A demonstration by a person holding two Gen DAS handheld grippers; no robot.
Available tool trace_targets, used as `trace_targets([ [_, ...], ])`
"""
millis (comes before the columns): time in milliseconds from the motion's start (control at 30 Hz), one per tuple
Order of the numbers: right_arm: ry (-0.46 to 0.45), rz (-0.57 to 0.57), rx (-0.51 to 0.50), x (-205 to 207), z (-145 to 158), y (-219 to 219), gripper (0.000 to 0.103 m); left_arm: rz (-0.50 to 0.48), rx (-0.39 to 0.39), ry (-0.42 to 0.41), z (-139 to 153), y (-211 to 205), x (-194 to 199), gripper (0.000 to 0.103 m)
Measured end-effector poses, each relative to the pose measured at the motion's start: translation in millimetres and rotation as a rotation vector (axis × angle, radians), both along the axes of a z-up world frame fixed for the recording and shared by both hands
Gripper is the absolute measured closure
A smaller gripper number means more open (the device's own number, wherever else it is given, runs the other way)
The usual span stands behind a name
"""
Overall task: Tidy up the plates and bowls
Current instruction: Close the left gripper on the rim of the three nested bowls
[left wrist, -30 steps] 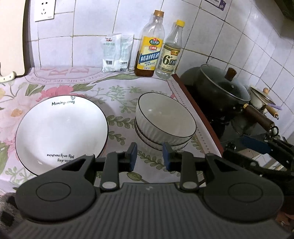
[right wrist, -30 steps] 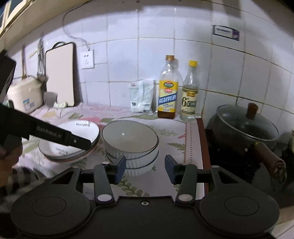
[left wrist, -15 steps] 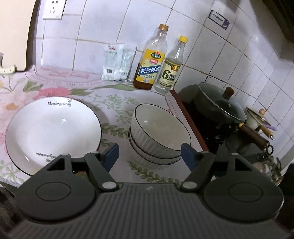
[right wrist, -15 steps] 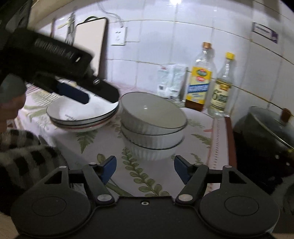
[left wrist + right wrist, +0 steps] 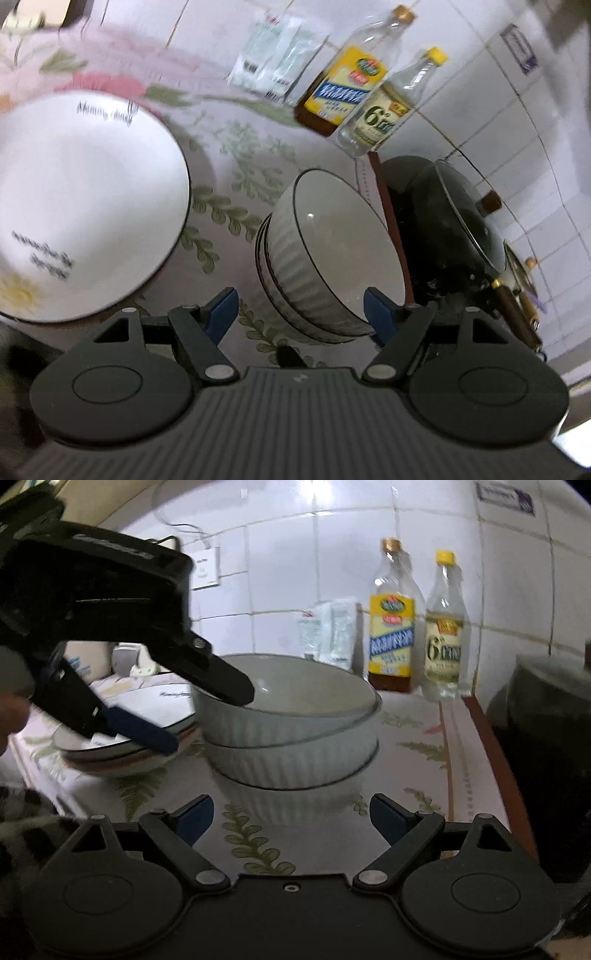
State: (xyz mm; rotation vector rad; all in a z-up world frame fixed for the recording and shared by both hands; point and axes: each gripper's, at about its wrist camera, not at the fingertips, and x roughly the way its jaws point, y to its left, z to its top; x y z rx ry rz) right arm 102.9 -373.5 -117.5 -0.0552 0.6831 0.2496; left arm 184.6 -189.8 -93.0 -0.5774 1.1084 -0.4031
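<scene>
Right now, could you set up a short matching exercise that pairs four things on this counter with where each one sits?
Things:
1. stack of ribbed bowls
2. plates with lettering
3. yellow-capped bottle
4. lidded black pot

Places:
A. on the dark stove, past the floral cloth's edge
B. against the tiled wall, beside the brown-liquid bottle
C. in the middle of the cloth, straight ahead of the right gripper
D. on the cloth, on the wall-socket side of the bowls

Pairs: 1-C, 2-D, 3-B, 4-A

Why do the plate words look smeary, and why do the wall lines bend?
Left wrist view: the plate and its writing are streaked by motion blur, and a small glare spot sits in the top bowl. Right wrist view: the fisheye lens bows the tile lines, and the bottles look soft.
</scene>
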Motion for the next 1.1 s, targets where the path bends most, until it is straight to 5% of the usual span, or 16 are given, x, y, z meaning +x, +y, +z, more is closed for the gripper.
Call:
trace_targets([
  [300,0.021,0.034,0.027,23.1,-19.5,1.5,0.006,0.03,-0.018,0.031,-11.1,-2.4,7.0,0.053],
  [700,-0.004,0.062,0.058,33.4,-28.8,-0.1,0.004,0.05,0.02,0.106,-26.3,-14.9,19.0,0.054],
  [1100,-0.036,0.028,0.086,30.6,-33.8,0.5,0.004,0.045,0.07,0.051,-24.8,-19.6,14.7,0.057],
])
